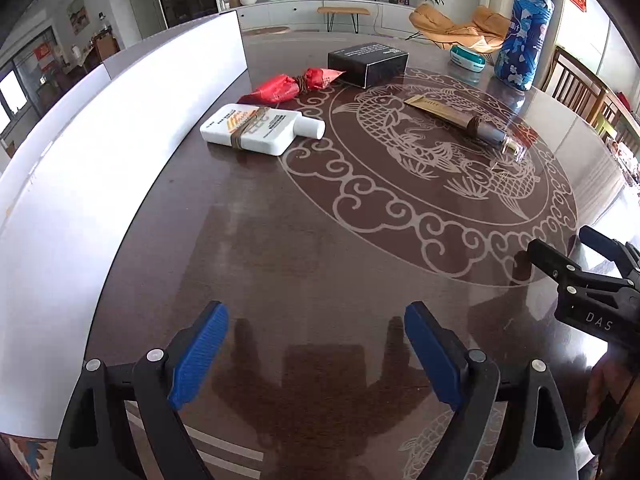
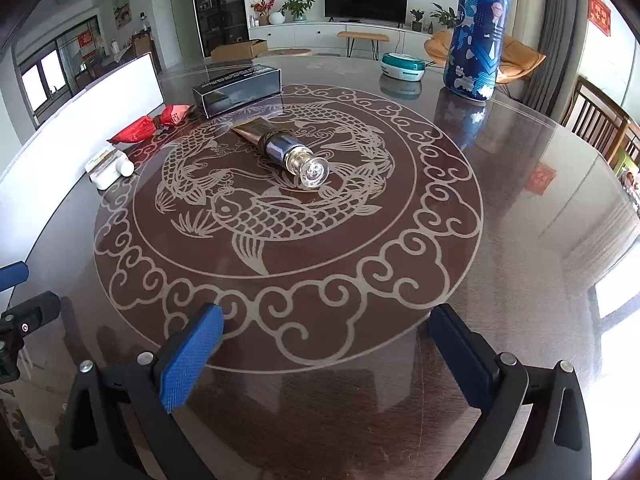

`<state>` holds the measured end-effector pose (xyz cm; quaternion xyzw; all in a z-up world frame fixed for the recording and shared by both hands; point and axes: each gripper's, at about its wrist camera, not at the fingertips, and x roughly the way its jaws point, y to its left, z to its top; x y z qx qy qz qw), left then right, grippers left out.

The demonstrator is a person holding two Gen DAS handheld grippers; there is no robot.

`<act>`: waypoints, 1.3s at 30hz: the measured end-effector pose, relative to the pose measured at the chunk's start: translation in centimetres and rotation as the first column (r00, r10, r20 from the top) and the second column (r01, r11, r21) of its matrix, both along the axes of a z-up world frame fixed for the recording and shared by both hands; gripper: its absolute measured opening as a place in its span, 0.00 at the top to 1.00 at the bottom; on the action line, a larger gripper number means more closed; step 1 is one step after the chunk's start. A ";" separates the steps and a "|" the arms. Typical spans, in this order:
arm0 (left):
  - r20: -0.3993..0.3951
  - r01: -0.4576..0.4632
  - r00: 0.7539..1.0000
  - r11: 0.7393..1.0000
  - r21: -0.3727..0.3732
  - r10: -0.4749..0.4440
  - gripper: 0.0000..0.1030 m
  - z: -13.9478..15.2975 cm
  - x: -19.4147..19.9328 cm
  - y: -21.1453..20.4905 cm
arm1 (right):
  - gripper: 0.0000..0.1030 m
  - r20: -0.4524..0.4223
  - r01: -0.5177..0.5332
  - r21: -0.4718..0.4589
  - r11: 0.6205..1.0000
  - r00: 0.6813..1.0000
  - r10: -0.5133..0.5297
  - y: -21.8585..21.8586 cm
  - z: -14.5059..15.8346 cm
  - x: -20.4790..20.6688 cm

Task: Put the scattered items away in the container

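- Left gripper [image 1: 316,344] is hovering low over the table [image 1: 304,264], jaws spread wide, nothing between them.
- Right gripper [image 2: 326,344] is likewise hovering with jaws wide apart and empty.
- Container: the white walled box [image 1: 100,152] is standing along the table's left side, nearest the left gripper.
- Four loose items are lying ahead of both grippers, none yet in the box: one white bottle [image 1: 260,128], one red packet [image 1: 296,84], one black carton [image 1: 368,64], one tube [image 2: 280,148].
- Deciding relation: the tube is lying almost straight ahead of the right jaws, well apart from them, long axis running away and leftward, clear cap end pointing toward the gripper. The right hand is judged nearer to it.
- The white bottle is lying just beside the box wall, ahead of the left jaws and slightly left, cap pointing right; the left hand is judged nearer.
- Also standing at the far side: one blue canister [image 2: 478,32] and one teal case [image 2: 402,65]; whether they belong to the task cannot be told.
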<state>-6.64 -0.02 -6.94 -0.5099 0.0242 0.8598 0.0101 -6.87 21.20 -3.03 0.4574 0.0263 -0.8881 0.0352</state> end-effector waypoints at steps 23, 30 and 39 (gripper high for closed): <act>-0.039 -0.604 0.796 0.797 0.028 0.605 0.00 -0.7 -15.0 -0.7 | 0.00 0.001 0.001 -0.006 1.000 1.000 -0.001 0.2 -0.1 0.0; -0.033 -0.638 0.769 0.769 0.032 0.639 0.00 -0.7 -16.5 -2.7 | 0.00 0.001 0.001 -0.006 1.000 1.000 -0.001 0.2 -0.1 0.1; -0.135 -0.465 0.875 0.884 0.039 0.466 0.36 -0.2 -12.8 -4.5 | 0.00 0.001 0.003 -0.006 1.000 1.000 -0.003 0.3 -0.1 0.1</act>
